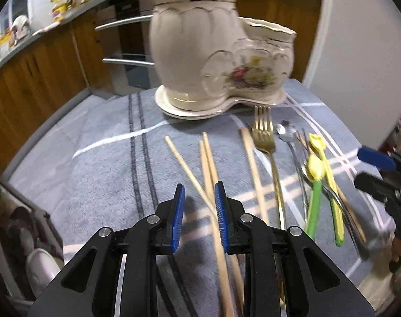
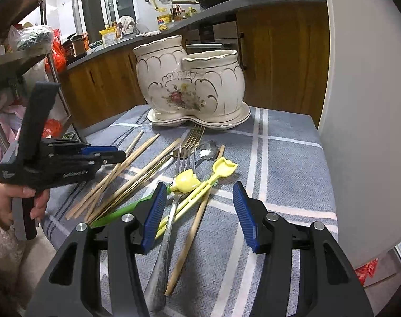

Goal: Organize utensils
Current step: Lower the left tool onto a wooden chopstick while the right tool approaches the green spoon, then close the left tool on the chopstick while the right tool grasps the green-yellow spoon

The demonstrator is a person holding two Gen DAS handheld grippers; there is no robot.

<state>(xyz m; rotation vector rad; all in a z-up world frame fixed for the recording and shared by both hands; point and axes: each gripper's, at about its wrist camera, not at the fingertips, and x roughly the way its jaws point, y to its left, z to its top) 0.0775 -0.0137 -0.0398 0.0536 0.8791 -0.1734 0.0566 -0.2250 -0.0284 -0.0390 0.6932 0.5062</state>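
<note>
We hover the left gripper (image 1: 199, 198) at lower centre, jaws narrowed but clamping nothing — chopsticks (image 1: 209, 163) lie just beneath on the cloth (image 1: 108, 158). Right gripper (image 2: 199, 211) hangs released over the spoons (image 2: 189, 182). Best centre one stick, then squeeze — holder (image 1: 200, 52) waits behind.

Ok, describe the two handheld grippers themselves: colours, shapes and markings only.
Both are matte black plastic with angular, cut-out linkage arms and round silver pivot pins. The left gripper and the right gripper each carry two jaws faced with ribbed blue pads. Seen from the right wrist view, the left one has a pistol-style black handle with small pale lettering. No cables or sleeves show.
</note>
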